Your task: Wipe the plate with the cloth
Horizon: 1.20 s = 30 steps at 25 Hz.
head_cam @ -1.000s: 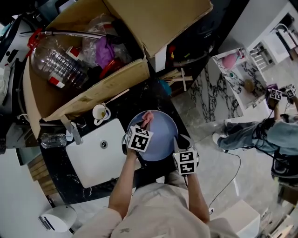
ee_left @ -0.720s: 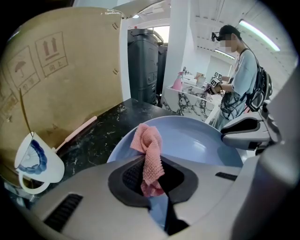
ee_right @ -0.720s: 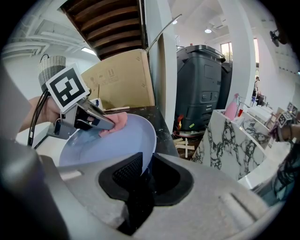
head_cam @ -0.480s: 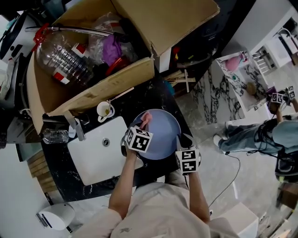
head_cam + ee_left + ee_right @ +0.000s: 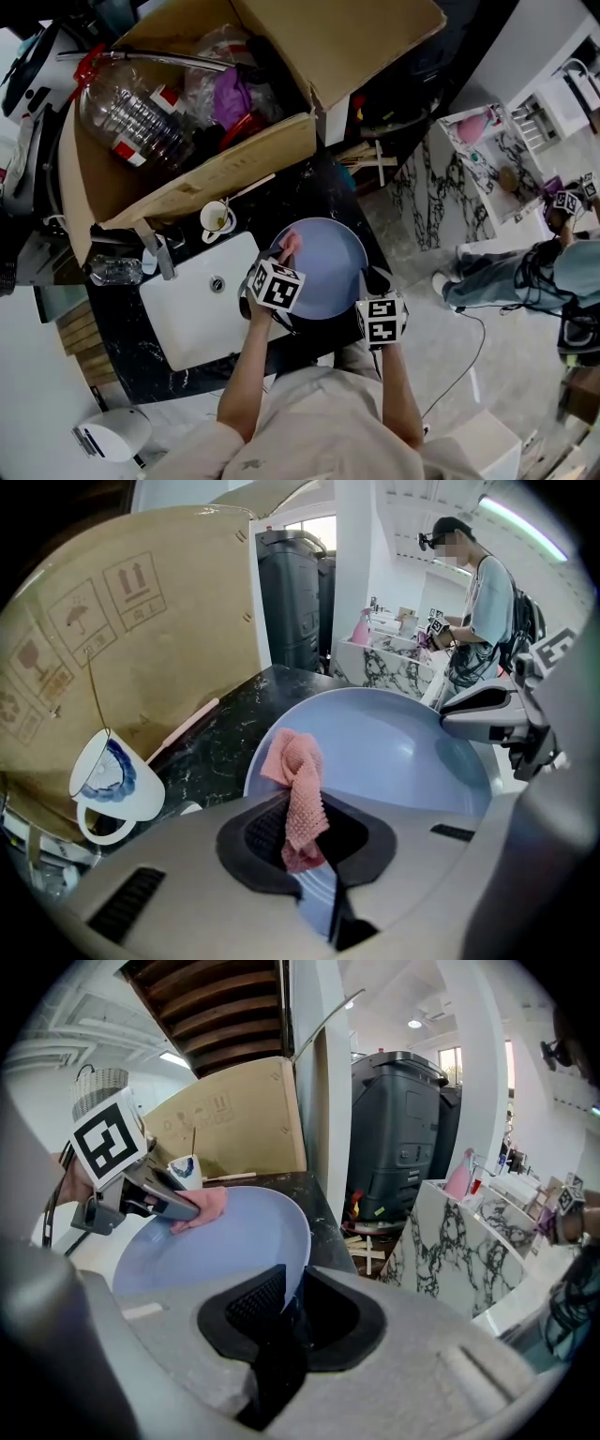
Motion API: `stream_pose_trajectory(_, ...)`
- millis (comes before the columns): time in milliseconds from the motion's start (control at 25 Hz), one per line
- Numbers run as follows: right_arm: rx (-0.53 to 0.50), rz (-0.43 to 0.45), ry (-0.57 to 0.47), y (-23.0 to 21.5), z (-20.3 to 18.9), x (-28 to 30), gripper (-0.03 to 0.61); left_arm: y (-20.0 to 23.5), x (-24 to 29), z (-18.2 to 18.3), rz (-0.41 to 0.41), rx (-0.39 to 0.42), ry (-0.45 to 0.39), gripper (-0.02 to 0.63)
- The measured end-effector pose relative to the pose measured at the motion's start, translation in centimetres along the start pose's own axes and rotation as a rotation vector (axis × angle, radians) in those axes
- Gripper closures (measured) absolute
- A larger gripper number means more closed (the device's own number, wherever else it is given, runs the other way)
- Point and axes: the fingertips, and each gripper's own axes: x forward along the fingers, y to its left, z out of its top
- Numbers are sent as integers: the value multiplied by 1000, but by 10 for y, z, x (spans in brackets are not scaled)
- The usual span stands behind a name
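A pale blue plate [image 5: 326,270] is held over the black counter, just right of the white sink [image 5: 192,314]. My right gripper [image 5: 368,279] is shut on the plate's [image 5: 216,1246] near right rim. My left gripper [image 5: 277,264] is shut on a pink cloth [image 5: 298,794], whose free end rests on the plate's [image 5: 394,752] left inner side. In the right gripper view the cloth [image 5: 208,1207] shows pressed to the plate's far left edge beneath the left gripper [image 5: 183,1206].
A white cup [image 5: 217,217] with a blue pattern stands on the counter behind the sink. An open cardboard box [image 5: 216,178] full of bottles and bags rises behind it. The tap [image 5: 155,250] is at the sink's left. Another person [image 5: 544,267] stands at the right.
The cloth and left gripper stay at the plate's left rim, with little shift relative to the plate. The head camera has drifted slightly, moving the scene a bit right and up.
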Motion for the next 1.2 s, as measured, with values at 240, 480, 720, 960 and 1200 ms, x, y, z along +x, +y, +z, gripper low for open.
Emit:
stream_pose_trajectory(240,15,-11,-6,-1,0,0,515,-2,-7,-16,-5,8,24,583)
stream_pose_trajectory(480,21,-18,-5,-2,-1,0,515,-6,-14,-29,-12,16,42,583)
stream_pose_trajectory(720,28,-21,-10,-2,-1,0,517,-13,-21,-42,-34,28,53,583)
stream_pose_trajectory(960,27,-22,-10,-2,-1,1,517,-22,-26,-50,-72,44,55,583)
stream_pose_trajectory(1200,27,-23,-12,-1,-1,1,517,-33,-30,-58,-117,74,73,583)
